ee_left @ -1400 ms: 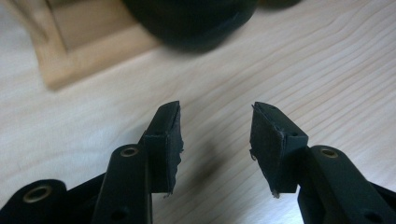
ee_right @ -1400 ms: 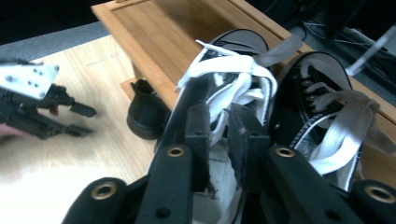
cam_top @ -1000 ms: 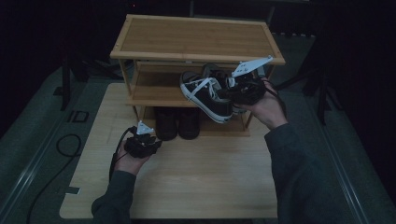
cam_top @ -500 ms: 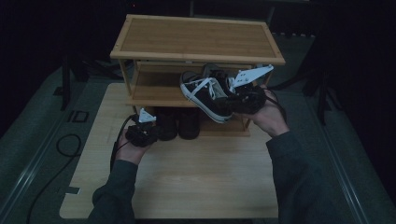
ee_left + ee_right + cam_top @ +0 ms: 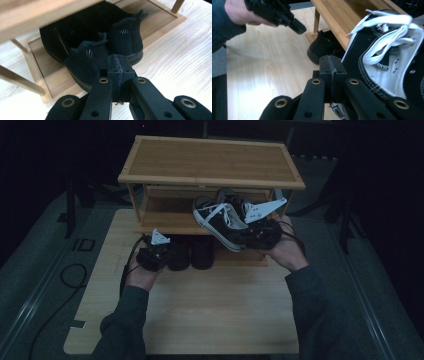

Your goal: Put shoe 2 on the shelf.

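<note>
On the rack's middle shelf (image 5: 165, 222), the black-and-white sneaker (image 5: 220, 222) sits with the right gripper (image 5: 331, 65), fingers pressed together, right beside it. Left gripper (image 5: 117, 65), fingers just closed on nothing, hovers behind the black shoes (image 5: 100, 47) on the bottom shelf.

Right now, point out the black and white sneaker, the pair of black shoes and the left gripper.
black and white sneaker (image 5: 220, 222), high view, on its white laces.
pair of black shoes (image 5: 125, 37), left gripper view, on the right shoe's heel.
left gripper (image 5: 119, 65), left gripper view, where its closed fingertips meet.
</note>
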Available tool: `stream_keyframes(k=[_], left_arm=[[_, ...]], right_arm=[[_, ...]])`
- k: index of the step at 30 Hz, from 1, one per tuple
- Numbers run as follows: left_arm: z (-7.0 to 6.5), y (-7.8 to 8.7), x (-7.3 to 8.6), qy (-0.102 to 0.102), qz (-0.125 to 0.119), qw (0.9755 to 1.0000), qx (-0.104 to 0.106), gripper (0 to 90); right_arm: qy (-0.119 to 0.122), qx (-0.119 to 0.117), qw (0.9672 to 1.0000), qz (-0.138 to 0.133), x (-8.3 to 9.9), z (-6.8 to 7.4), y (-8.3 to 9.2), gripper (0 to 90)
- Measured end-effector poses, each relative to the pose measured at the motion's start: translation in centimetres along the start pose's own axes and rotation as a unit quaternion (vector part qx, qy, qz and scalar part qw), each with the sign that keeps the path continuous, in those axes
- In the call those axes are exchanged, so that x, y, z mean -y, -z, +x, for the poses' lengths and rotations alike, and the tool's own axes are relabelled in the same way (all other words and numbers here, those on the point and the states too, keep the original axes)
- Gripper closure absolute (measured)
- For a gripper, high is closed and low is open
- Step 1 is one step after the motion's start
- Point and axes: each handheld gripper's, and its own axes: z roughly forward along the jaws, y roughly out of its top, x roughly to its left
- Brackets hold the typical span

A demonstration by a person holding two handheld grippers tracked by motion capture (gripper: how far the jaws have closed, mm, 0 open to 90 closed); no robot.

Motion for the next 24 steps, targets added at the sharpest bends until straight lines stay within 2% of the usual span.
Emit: stream_keyframes(k=[13,15,24], left_arm=[[0.2,0.4,-2.3,-0.013,-0.01,0.9997,-0.015,90.0],[0.2,0.4,-2.6,-0.008,-0.018,0.9997,-0.016,90.0],[0.1,0.6,-3.7,-0.018,-0.022,0.9993,-0.024,90.0]], right_arm=[[0.007,-0.023,0.9994,0.025,2.6,0.5,-1.4,89.9],[0.009,-0.024,0.9993,0.027,3.0,0.6,-1.4,89.9],[0.006,-0.025,0.9991,0.034,4.2,0.3,-0.9,89.9]])
